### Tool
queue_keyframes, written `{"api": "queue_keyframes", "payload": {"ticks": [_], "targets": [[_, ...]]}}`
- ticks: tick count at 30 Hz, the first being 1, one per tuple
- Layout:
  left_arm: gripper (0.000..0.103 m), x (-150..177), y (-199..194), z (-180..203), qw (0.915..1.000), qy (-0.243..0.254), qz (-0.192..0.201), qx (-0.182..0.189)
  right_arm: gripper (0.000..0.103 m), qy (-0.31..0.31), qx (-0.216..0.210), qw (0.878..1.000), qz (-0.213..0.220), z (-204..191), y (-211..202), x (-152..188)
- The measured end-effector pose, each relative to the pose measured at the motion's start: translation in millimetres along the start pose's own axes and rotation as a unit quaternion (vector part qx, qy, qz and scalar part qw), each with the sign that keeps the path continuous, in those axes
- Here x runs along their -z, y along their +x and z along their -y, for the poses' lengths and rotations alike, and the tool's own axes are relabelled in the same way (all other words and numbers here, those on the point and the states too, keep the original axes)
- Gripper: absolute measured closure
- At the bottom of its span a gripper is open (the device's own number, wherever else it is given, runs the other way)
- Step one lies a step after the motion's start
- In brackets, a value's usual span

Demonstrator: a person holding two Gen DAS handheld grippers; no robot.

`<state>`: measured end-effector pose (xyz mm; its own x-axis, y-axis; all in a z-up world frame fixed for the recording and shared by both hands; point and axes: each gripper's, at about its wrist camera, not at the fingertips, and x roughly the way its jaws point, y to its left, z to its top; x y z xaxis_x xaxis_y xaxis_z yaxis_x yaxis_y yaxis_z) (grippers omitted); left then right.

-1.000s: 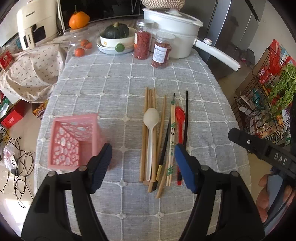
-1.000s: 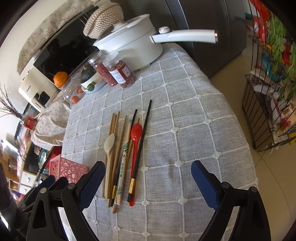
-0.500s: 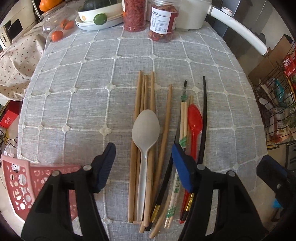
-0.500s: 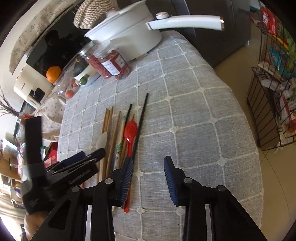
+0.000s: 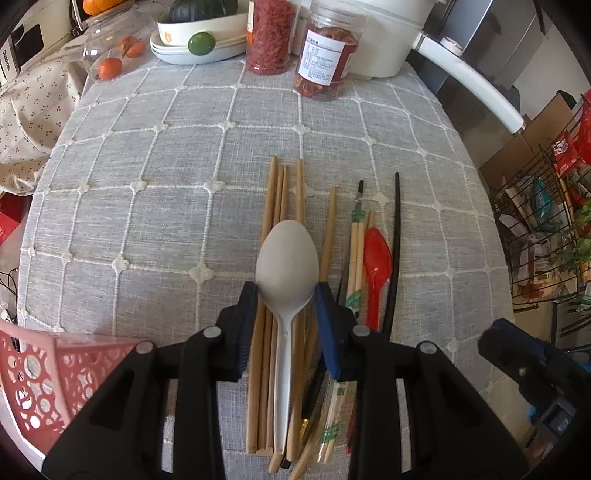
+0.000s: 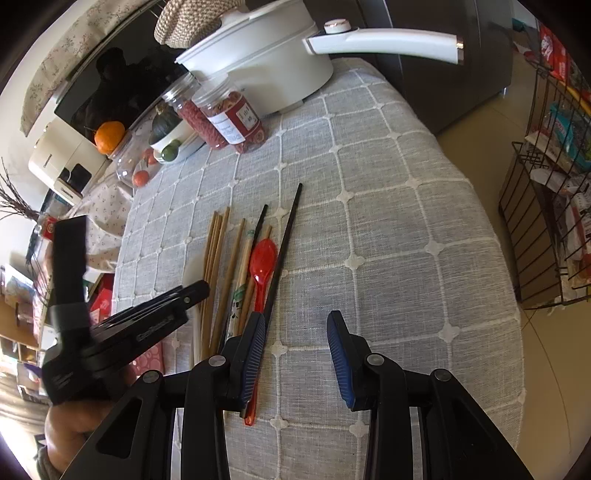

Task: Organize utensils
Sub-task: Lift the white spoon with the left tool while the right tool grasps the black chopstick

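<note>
Right at the near edge of the desk [image 5: 147, 155], the left gripper [image 5: 286, 295] has its fingers [image 5: 248, 310] narrowed around the bundle of wooden chopsticks [image 5: 280, 199] with the white spoon [image 5: 287, 254] lying on top. They have just been closing, and both pads sit against the sides of the spoon's bowl and the sticks under it; whether they press firmly yet I cannot tell. To the left of it, at the desk's corner, stands the pink basket [image 5: 40, 384], apparently where the utensils are meant to go.

Just beside, the right gripper [image 6: 295, 354] hangs over bare cloth with its fingers [image 6: 341, 350] partly open and nothing between them; its left finger lies close alongside the handle of the red spoon [image 6: 263, 258] and the black chopstick [image 6: 284, 251], though contact is unclear.

Beyond the fingers the utensils lie in a row pointing away: the wooden sticks, a paper-wrapped pair of chopsticks [image 5: 355, 258], then the red spoon and the black stick. Further back stand two jars [image 5: 327, 55], a bowl with a squash [image 5: 199, 33] and a white pot [image 6: 266, 62].

The step in hand looks like the first pick-up. Next, I'd judge, the left fingers need a firm squeeze, then a lift that keeps the bundle together, and a carry to the basket.
</note>
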<state>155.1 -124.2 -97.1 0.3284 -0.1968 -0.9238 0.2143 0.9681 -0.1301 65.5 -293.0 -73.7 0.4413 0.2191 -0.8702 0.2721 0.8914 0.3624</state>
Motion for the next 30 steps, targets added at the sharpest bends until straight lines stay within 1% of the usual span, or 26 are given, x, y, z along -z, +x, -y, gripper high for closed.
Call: {"api": "queue_keyframes", "payload": {"ticks": [4,7,10,13,15,17,19,20,21,24,27,30], "targets": [[0.069,16,-31,-4,0.9989,0.002,0.042,0.022,0.067,0.002,-0.006,1.0,-0.011,2,11,-5],[0.069,32,-54,-8,0.9961,-0.003,0.082,0.033,0.067,0.0,-0.013,1.0,-0.025,-1,24,-8],[0.069,31,-65,-15,0.9926,-0.01,0.116,0.032,0.068,-0.015,-0.014,0.999,-0.042,-9,41,-13],[0.069,37,-82,-19,0.9879,-0.01,0.15,0.036,0.074,-0.027,-0.002,0.998,-0.053,-16,59,-17],[0.069,42,-89,-20,0.9862,-0.01,0.16,0.042,0.081,-0.024,0.0,0.998,-0.065,-18,71,-20],[0.069,46,-99,-22,0.9844,-0.008,0.168,0.052,0.085,-0.013,-0.006,0.997,-0.077,-18,82,-23],[0.069,50,-109,-23,0.9829,0.0,0.177,0.052,0.087,-0.008,-0.001,0.997,-0.08,-18,88,-25],[0.069,51,-112,-22,0.9821,0.004,0.18,0.054,0.089,-0.01,-0.001,0.997,-0.079,-20,90,-26],[0.069,51,-117,-23,0.9816,0.008,0.182,0.056,0.093,-0.017,0.009,0.996,-0.082,-23,92,-27],[0.069,51,-131,-27,0.9795,0.025,0.191,0.057,0.095,-0.044,0.033,0.995,-0.082,-31,93,-27],[0.069,52,-143,-38,0.9751,0.031,0.213,0.055,0.097,-0.042,0.032,0.995,-0.082,-35,93,-25],[0.069,54,-148,-54,0.9719,0.024,0.227,0.057,0.097,-0.045,0.045,0.997,-0.053,-39,82,-25]]}}
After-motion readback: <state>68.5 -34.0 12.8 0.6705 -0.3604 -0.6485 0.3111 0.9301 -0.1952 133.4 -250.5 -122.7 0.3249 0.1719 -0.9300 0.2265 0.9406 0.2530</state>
